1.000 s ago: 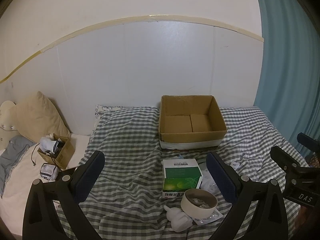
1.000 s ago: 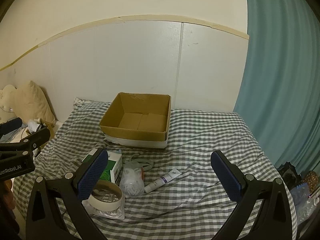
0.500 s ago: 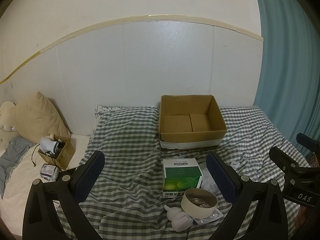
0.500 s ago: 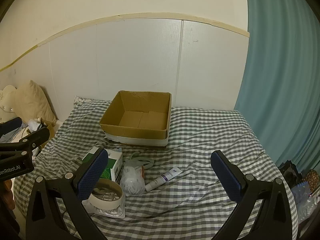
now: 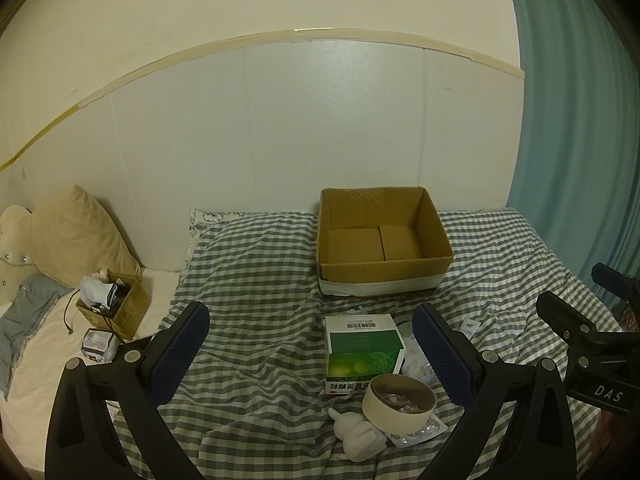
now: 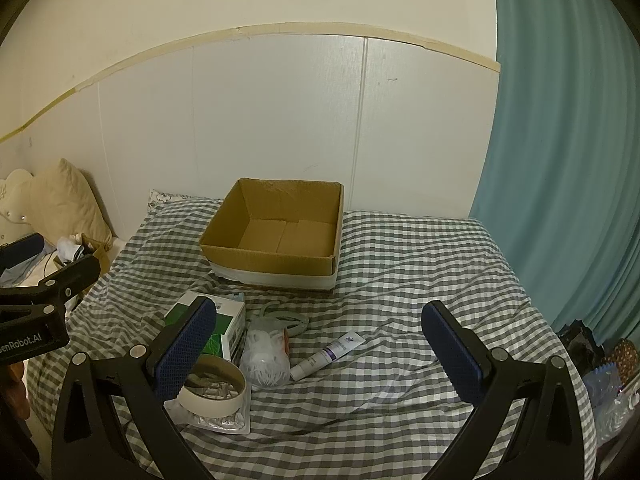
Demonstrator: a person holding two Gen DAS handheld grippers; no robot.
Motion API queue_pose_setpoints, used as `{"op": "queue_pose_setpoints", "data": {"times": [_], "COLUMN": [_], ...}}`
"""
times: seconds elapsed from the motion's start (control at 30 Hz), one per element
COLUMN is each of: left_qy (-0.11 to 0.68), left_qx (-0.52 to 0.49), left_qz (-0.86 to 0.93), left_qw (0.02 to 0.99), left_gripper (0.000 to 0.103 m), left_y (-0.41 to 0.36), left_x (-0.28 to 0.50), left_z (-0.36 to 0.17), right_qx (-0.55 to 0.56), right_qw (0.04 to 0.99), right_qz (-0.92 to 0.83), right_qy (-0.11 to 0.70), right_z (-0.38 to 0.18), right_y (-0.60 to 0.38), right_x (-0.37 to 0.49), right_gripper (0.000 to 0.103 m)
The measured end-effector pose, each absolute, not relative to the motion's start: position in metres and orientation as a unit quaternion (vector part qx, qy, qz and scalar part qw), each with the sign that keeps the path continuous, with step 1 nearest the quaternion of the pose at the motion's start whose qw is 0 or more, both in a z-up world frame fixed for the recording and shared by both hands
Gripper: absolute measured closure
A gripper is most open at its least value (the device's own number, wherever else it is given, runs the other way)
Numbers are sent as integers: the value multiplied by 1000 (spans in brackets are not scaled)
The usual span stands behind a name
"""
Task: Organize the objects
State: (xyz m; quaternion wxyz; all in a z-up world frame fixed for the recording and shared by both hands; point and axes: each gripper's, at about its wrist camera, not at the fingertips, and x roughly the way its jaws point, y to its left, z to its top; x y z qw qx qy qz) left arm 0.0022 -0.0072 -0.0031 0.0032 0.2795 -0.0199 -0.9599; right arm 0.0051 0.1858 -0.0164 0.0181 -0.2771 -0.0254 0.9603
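An empty open cardboard box [image 5: 382, 240] [image 6: 280, 236] stands at the back of a grey checked bed. In front of it lie a green and white carton [image 5: 362, 350] [image 6: 230, 314], a roll of beige tape [image 5: 398, 402] [image 6: 212, 386] on a blister pack, a white figurine [image 5: 358, 436], a clear bag of cotton swabs [image 6: 266, 354] and a white and purple tube [image 6: 326, 354]. My left gripper [image 5: 316, 354] is open and empty above the bed, left of the items. My right gripper [image 6: 320, 352] is open and empty above the items.
A beige pillow [image 5: 76, 236] and a small cardboard box of clutter [image 5: 114, 304] lie at the left beside the bed. A teal curtain [image 6: 560, 160] hangs at the right. Bags [image 6: 600, 364] sit at the bed's right edge.
Both views have shifted very slightly; the items appear a little lower in the right wrist view. Both grippers stay open and empty.
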Motion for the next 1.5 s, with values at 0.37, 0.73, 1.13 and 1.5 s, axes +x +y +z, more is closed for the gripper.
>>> {"op": "queue_pose_setpoints", "data": {"times": [0.37,0.73,1.13,1.5], "left_qy": [-22,-24,-34,-70], "left_qx": [282,280,286,359], "left_qz": [-959,-960,-958,-931], "left_qw": [3,0,-3,-11], "left_gripper": [0,0,0,0], "left_y": [-7,-5,-2,10], "left_x": [1,1,2,3], "left_z": [-3,-3,-12,-76], "right_qx": [-280,-282,-284,-327], "right_qw": [19,18,15,28], "right_qz": [959,959,958,944], "right_qy": [-26,-24,-28,-25], "right_z": [-18,-17,-14,-38], "right_y": [186,185,181,190], "right_x": [5,5,6,-4], "right_gripper": [0,0,0,0]}}
